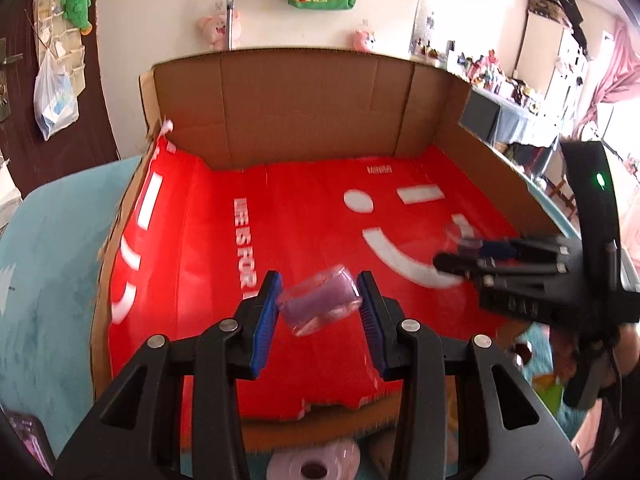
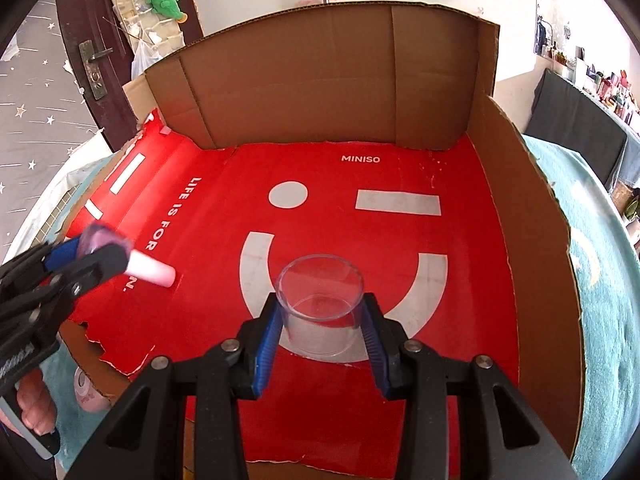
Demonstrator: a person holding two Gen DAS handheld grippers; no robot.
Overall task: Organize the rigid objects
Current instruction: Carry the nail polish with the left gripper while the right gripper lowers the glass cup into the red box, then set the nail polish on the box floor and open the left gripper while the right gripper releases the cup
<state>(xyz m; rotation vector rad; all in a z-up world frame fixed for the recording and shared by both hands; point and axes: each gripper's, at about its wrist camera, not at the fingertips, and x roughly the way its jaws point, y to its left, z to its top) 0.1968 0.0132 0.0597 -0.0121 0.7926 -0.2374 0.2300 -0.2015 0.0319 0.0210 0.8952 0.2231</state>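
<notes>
My left gripper (image 1: 320, 294) is shut on a small clear bottle with a purple inside (image 1: 320, 304), held tilted above the red floor of a big cardboard box (image 1: 300, 108). In the right wrist view the same bottle (image 2: 154, 274) pokes a pale pink end out of the left gripper (image 2: 100, 252) at the left side. An upright clear plastic cup (image 2: 320, 280) sits between the blue pads of my right gripper (image 2: 320, 306), which is shut on it low over the box floor (image 2: 460, 280). The left wrist view shows the right gripper (image 1: 456, 258) blurred at the right.
The box has tall walls at the back (image 2: 320, 80) and right, and a torn low front edge. It rests on a teal cloth (image 1: 52, 260). A pink tape roll (image 1: 312, 466) lies just outside the front edge. A person's hand (image 2: 36, 408) holds the left gripper.
</notes>
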